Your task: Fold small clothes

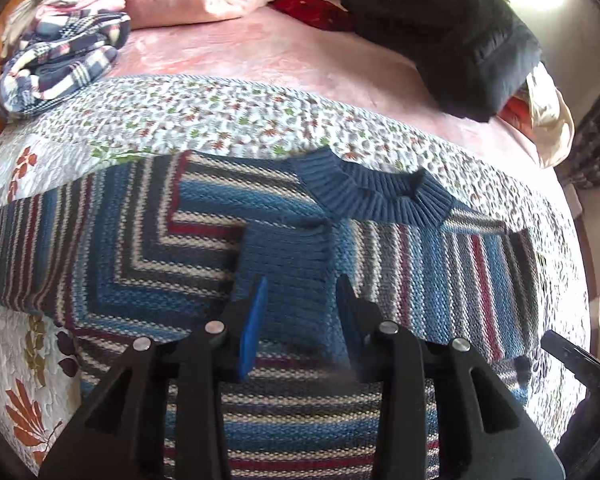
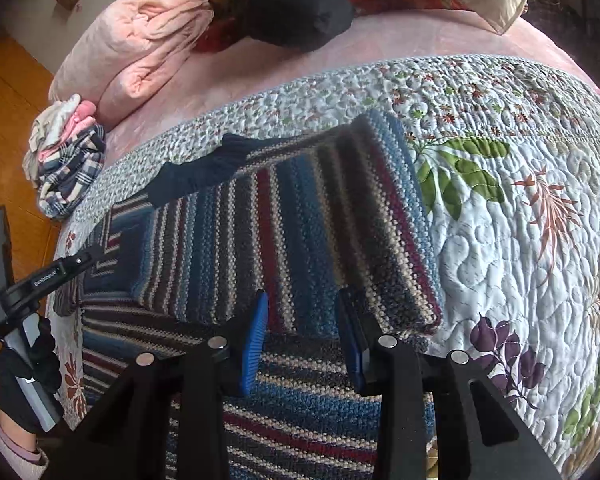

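A striped knit sweater (image 1: 204, 248) is being folded on a bed, where it is lying on a quilted floral bedspread (image 1: 228, 120) with its ribbed blue collar (image 1: 372, 196) at the far edge. Both sleeves are already lying inward across the body, the blue cuff (image 1: 288, 264) resting near the middle. The left gripper (image 1: 302, 308) is being held over that cuff with its fingers (image 1: 256, 320) spread apart and nothing between them; the right gripper (image 2: 302, 320) is being held just above the folded right side of the sweater (image 2: 340, 232), its fingers (image 2: 256, 336) likewise parted and empty. The step in hand is judged to be the fold of hem toward collar: the near hem should be taken at both corners at once, all layers being pinched together so the tucked sleeves are not dragged loose, and the knit should be lifted low and laid down evenly, since thick wool is likely to slump and bulge. Whether the fingers are touching the cloth cannot be told. Beyond the bedspread a pink blanket (image 2: 132, 52) is lying bundled at the far left, a plaid garment (image 1: 60, 64) is heaped beside it, and a black jacket (image 1: 452, 28) is resting at the far right. A wooden floor (image 2: 16, 92) is showing at the left.
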The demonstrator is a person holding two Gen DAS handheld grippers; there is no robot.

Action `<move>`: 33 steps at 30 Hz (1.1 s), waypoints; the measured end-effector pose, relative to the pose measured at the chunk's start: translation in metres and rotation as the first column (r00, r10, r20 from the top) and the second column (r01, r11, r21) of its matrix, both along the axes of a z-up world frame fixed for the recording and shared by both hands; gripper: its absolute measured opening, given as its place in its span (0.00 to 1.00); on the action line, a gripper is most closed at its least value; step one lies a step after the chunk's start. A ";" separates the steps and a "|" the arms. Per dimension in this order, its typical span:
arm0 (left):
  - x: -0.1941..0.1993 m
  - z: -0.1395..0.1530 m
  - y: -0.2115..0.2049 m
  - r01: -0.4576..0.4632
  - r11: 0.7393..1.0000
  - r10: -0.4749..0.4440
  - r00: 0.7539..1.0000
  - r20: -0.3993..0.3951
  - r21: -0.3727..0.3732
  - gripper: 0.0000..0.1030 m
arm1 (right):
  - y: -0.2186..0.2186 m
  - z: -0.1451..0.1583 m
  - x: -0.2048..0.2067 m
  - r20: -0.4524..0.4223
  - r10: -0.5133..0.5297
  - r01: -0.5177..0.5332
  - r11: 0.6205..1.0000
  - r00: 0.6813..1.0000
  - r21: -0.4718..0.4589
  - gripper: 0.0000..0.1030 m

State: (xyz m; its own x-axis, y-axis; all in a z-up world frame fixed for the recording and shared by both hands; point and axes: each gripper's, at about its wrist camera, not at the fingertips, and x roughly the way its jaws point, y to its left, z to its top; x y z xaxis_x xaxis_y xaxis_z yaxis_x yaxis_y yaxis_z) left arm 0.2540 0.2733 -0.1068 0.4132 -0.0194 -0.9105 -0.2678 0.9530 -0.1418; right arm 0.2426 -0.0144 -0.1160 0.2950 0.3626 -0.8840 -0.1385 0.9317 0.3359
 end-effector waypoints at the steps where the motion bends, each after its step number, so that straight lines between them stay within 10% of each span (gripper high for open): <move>1: 0.003 -0.009 -0.003 0.009 1.000 -0.009 1.000 -0.017 0.010 0.35 | 0.005 -0.007 0.000 -0.015 0.005 -0.005 1.000 1.000 -0.003 0.35; 12: 0.006 -0.062 -0.001 -0.002 1.000 0.002 0.994 -0.113 -0.007 0.37 | 0.013 -0.052 0.002 -0.060 -0.007 0.004 0.998 0.998 -0.061 0.34; 22: -0.066 0.002 0.089 -0.145 0.987 0.146 0.989 0.016 -0.066 0.53 | 0.031 0.007 -0.021 0.004 0.067 -0.067 0.998 0.998 -0.018 0.38; 27: -0.135 0.006 0.206 -0.402 0.912 0.402 0.916 -0.020 -0.077 0.53 | 0.060 0.004 -0.041 -0.006 0.144 -0.144 0.989 0.990 -0.017 0.39; 33: -0.194 -0.010 0.322 -0.650 0.749 0.646 0.759 -0.081 -0.126 0.50 | 0.093 -0.014 -0.054 -0.038 0.184 -0.185 0.982 0.982 -0.035 0.39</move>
State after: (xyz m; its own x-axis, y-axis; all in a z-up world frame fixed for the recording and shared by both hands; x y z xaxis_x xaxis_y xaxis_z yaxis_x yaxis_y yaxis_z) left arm 0.0602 0.5952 -0.1168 0.3454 0.1168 -0.9312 -0.8202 0.5198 -0.2390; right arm 0.1885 0.0789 -0.1299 0.1956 0.3738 -0.9066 -0.2983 0.9034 0.3081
